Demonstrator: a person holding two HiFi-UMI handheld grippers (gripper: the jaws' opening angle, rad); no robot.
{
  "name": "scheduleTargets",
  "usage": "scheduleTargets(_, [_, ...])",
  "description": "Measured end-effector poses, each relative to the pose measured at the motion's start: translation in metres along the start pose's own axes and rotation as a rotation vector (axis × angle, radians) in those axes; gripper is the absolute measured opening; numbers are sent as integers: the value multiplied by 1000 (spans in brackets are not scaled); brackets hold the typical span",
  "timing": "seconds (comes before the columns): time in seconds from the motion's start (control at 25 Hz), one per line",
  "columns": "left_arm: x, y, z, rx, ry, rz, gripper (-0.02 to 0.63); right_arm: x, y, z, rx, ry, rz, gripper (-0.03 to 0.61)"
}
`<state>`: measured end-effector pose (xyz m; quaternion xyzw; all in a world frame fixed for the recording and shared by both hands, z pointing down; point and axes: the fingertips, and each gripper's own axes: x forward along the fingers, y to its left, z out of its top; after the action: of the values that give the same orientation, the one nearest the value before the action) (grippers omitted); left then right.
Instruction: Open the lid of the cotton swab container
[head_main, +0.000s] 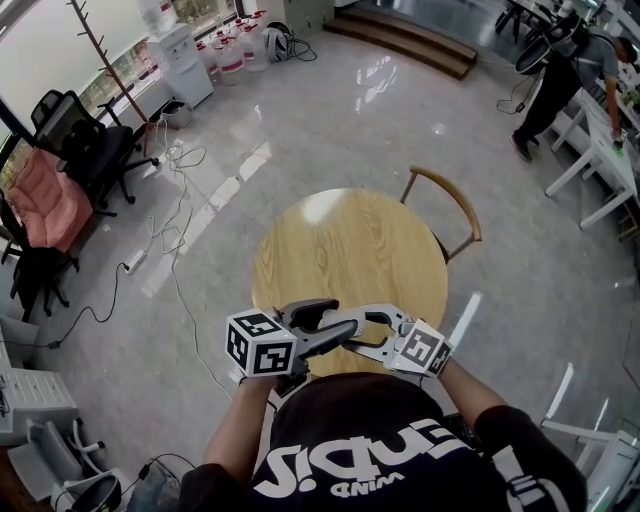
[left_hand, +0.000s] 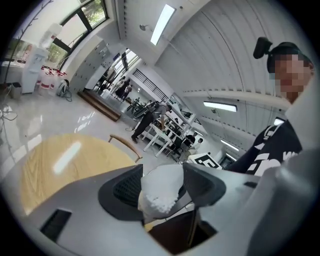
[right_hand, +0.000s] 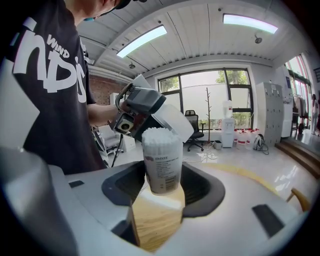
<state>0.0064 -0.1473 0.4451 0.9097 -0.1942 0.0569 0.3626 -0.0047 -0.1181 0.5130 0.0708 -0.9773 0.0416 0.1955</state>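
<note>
My right gripper (right_hand: 161, 186) is shut on the cotton swab container (right_hand: 161, 160), a clear upright cylinder with a printed label. Its top is uncovered and the white swab heads show. Just behind and above it, in the right gripper view, the whitish lid (right_hand: 172, 120) is tilted and off the container. My left gripper (left_hand: 161, 189) is shut on that lid (left_hand: 160, 182), and bumpy swab tips show just under it. In the head view both grippers meet close to my body, over the near edge of the round wooden table (head_main: 350, 240). The container is hidden there.
A wooden chair (head_main: 450, 205) stands at the table's far right side. Office chairs (head_main: 75, 150) and floor cables (head_main: 175, 215) are at the left. A person (head_main: 560, 85) bends over white tables at the back right.
</note>
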Motion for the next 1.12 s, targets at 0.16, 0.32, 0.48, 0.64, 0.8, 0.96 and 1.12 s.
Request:
scheduleTargets(0.16, [2, 0, 4, 33, -29, 2, 259, -1, -4, 1, 15, -17, -6, 218])
scheduleTargets(0.32, [-3, -1, 11, 64, -63, 10, 261, -2, -8, 2, 27, -28, -18, 218])
scheduleTargets(0.48, [-13, 2, 23, 83, -108, 50, 260, -11, -14, 4, 68, -20, -41, 216])
scheduleTargets(0.64, [-24, 14, 30, 96, -153, 112, 259, -17, -26, -2, 110, -56, -84, 216])
scheduleTargets(0.8, [-30, 23, 29, 145, -149, 171, 174, -26, -40, -4, 145, -83, -142, 216])
scheduleTargets(0.96, [-37, 34, 24, 164, -159, 239, 71, -38, -54, 1, 174, -115, -205, 216])
scheduleTargets(1.12, [-44, 45, 15, 158, -173, 285, 9, -47, -63, 3, 176, -130, -263, 216])
